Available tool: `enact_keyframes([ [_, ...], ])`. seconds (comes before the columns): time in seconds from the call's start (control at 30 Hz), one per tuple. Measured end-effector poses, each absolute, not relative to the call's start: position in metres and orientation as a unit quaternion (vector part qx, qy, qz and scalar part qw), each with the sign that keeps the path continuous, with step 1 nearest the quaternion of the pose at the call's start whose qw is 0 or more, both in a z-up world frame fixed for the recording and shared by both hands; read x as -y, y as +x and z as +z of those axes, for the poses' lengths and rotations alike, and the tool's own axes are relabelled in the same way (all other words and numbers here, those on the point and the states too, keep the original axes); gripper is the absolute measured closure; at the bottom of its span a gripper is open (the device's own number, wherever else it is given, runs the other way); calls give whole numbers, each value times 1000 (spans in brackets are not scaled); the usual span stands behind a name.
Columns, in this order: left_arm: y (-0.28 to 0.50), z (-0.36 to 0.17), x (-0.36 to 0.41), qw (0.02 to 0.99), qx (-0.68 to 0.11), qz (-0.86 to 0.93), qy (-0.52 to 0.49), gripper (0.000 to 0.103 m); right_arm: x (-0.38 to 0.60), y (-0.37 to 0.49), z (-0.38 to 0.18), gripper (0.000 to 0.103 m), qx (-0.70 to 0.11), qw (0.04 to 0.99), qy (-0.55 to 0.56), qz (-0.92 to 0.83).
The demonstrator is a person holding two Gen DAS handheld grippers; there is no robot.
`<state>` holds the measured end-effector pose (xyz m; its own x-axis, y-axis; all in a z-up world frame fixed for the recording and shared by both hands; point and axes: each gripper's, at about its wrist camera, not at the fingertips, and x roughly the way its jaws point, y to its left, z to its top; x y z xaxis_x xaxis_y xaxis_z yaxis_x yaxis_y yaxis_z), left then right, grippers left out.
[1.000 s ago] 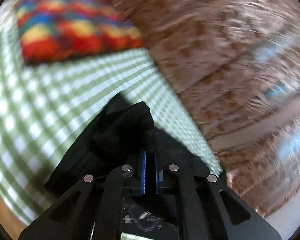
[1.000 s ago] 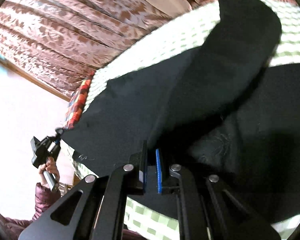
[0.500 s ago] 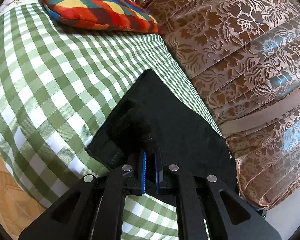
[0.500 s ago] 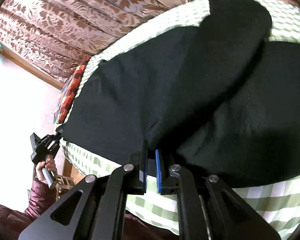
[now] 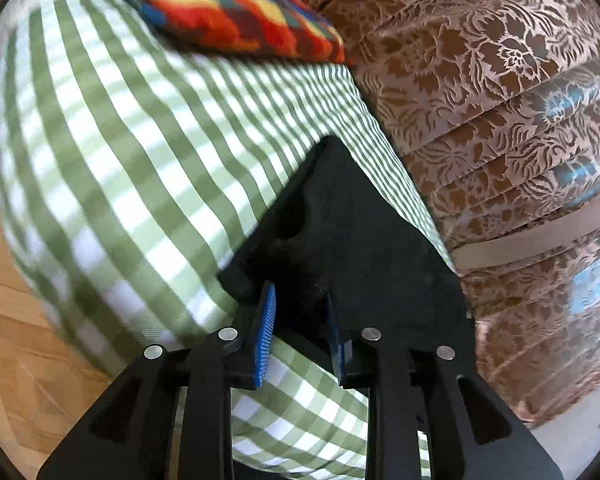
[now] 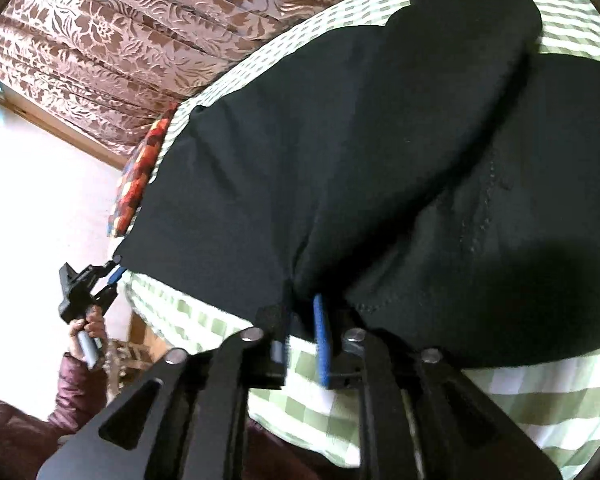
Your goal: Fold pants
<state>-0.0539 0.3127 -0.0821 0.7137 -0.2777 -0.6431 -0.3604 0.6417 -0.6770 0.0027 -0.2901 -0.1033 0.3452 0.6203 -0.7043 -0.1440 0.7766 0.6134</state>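
Both tools have spread apart since half a second ago, when I had them pinched shut on the cloth. My left tool (image 5: pixel 298 322) now stands open around the near corner of the black pants (image 5: pixel 340 240), its blue pads (image 5: pixel 266 340) either side of the fabric edge, and I cannot tell whether they touch it. My right tool (image 6: pixel 302 344) is open too, with the pants (image 6: pixel 340 160) hem bunched just ahead of its pads (image 6: pixel 322 340). The pants lie spread on the green checked bed cover (image 5: pixel 120 180), one leg folded across the other. A colourful cushion (image 5: pixel 228 8) sits on the cover beyond the pants, against the brown flowered curtain (image 5: pixel 480 100).
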Motion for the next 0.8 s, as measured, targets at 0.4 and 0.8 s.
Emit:
enact_keyframes([
  [0.4,-24,-26,-256,882,-351,1,-314,79,359,84,-28,59,-443,873,174,110],
  [0.8,26,-33,-82,843,-422,-261,-207,67,330,282,-101,53,-564,821,73,-42],
])
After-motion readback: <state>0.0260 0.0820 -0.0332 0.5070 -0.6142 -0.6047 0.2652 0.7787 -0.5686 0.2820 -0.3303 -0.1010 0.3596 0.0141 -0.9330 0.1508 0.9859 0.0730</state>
